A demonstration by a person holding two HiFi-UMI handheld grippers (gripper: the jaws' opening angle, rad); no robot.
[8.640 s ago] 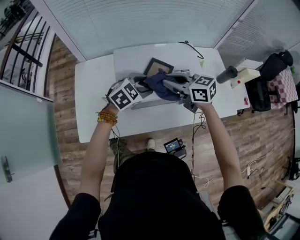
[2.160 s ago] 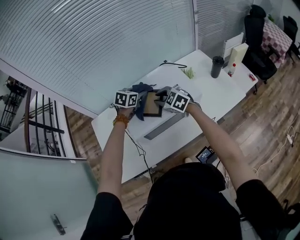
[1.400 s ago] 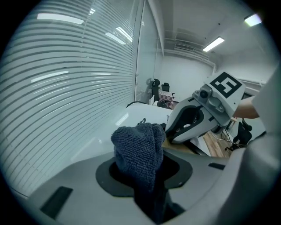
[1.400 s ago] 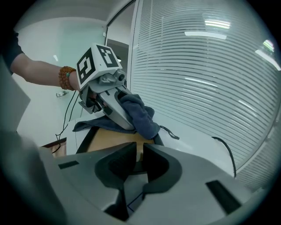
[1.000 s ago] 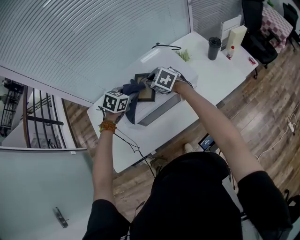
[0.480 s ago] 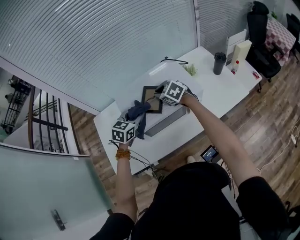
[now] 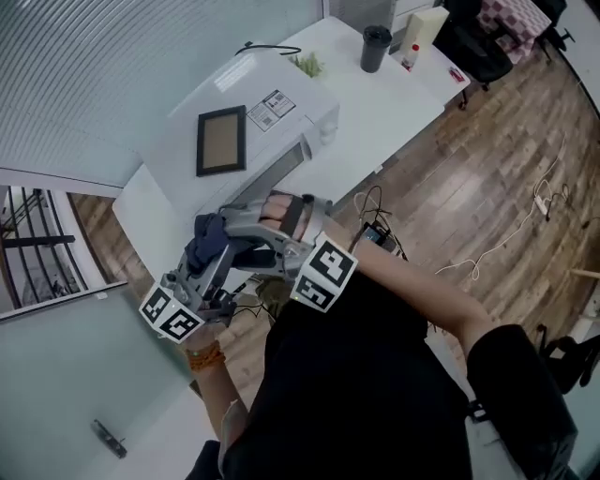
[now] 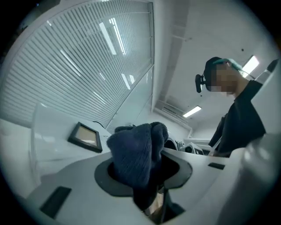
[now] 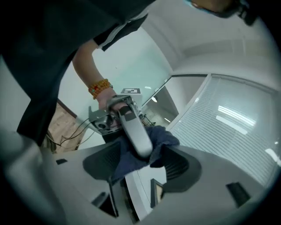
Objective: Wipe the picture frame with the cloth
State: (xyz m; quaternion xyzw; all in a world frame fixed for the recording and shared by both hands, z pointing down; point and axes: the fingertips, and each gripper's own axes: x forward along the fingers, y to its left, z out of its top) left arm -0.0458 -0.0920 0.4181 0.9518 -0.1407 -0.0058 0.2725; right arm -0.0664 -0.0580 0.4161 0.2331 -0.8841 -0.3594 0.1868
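Note:
The dark-framed picture frame (image 7: 221, 140) lies flat on a white box (image 7: 309, 117) on the table, far from both grippers. It shows small in the left gripper view (image 8: 85, 136) and in the right gripper view (image 9: 156, 193). My left gripper (image 7: 204, 267) is shut on the dark blue cloth (image 7: 199, 246), held off the table near my body. The cloth bulges out between its jaws (image 8: 136, 151). My right gripper (image 7: 225, 242) points at the cloth with its jaws opening wide. The cloth (image 9: 164, 138) and a left gripper finger (image 9: 134, 132) lie between them.
A white table (image 7: 394, 98) holds the box, a dark cup (image 7: 375, 47), a pale carton (image 7: 422, 26), a small green plant (image 7: 307, 64) and a black cable (image 7: 258, 47). Slatted glass walls stand behind it. Wooden floor (image 7: 469, 187) with cables lies to the right.
Both grippers have drawn back from the box toward my body and now meet there. The right gripper has left the frame and opened. The cloth came away with the left gripper.

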